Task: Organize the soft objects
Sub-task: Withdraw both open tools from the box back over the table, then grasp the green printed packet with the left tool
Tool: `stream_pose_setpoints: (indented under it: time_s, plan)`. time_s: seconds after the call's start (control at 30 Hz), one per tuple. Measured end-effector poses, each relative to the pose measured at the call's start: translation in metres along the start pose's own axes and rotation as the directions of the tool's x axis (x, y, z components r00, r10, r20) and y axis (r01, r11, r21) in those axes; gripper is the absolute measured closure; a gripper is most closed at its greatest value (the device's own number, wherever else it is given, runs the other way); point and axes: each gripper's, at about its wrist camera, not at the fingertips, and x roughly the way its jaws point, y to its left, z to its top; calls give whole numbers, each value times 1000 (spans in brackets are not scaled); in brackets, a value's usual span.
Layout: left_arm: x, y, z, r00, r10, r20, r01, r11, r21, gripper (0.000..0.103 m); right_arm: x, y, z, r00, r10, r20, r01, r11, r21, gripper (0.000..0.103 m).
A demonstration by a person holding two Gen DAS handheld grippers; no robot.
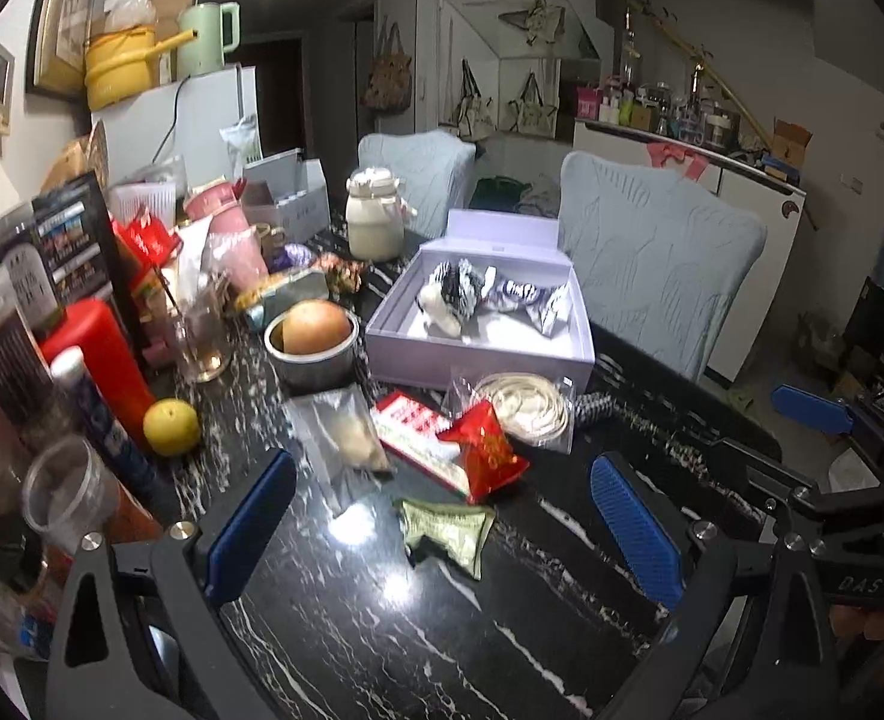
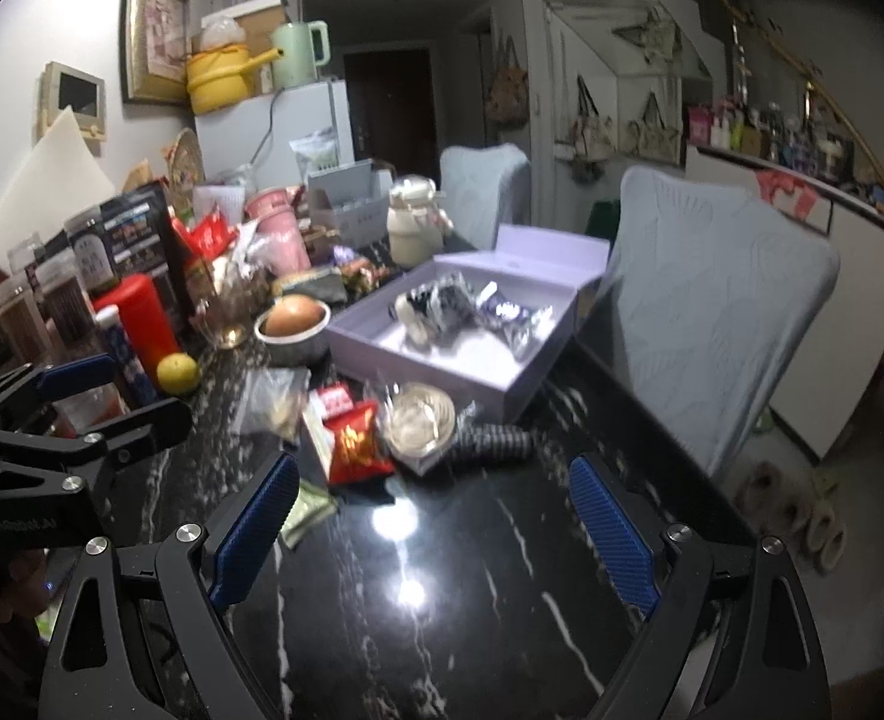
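Partly done, by the look of it. Inside the lavender box (image 1: 478, 354), toward its far side: a black-and-white striped soft item (image 1: 451, 294) and a few crinkled silver packets (image 1: 529, 297), already gathered.

Still loose on the dark marbled surface (image 1: 381, 630), just in front of the box: a red snack packet (image 1: 490, 450), a clear bag of pale coiled cord (image 1: 523, 405), a striped ribbed piece (image 1: 592, 405) poking out beside that bag, a clear pouch (image 1: 339, 438) further left, and a green crumpled packet (image 1: 448, 531) nearest the cameras. Probably several more trips needed.

Left of the box: steel bowl (image 1: 312, 354) holding a round brown fruit; beyond it a yellow fruit (image 1: 170, 427) and a crowd of jars and bottles. Likely not part of the job.

Left claw (image 1: 442, 534) spread wide, nothing between the pads, green packet lying in the gap below. Right claw (image 2: 435, 540) likewise wide and unloaded, over bare surface in front of the box.
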Motion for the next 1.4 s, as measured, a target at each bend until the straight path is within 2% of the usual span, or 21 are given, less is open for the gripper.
stream_pose_setpoints:
  time_s: [0.17, 0.27, 0.57, 0.7, 0.83, 1.2, 1.3, 1.4]
  plan:
    - [13, -5, -14, 999, 10, -34, -9, 1000, 28, 3, 11, -1, -18, 999, 4, -38, -4, 1000, 15, 10]
    - [24, -4, -22, 997, -17, -73, 18, 1000, 9, 3, 18, 1, -28, 998, 0, -59, 1, 1000, 15, 10]
    - [54, -1, -45, 988, -34, -150, 34, 999, -8, 3, 41, -11, -47, 992, 6, -129, 1, 999, 53, 10]
    - [73, 1, -54, 979, -48, -199, 45, 999, -20, 3, 57, -12, -53, 984, 4, -176, 4, 999, 47, 10]
    - [87, 8, -54, 974, -67, -219, 56, 997, -57, 3, 70, -17, -54, 979, 18, -202, -6, 998, 59, 10]
    - [124, 19, -53, 956, -56, -289, 26, 994, -108, 3, 92, -31, -48, 975, 21, -222, -4, 997, 80, 10]
    - [135, 22, -54, 941, -79, -329, 28, 987, -156, 3, 96, -34, -47, 973, 23, -231, -3, 997, 83, 11]
    - [139, 19, -54, 946, -54, -321, 10, 991, -136, 11, 98, -37, -45, 972, 26, -232, -5, 996, 89, 11]
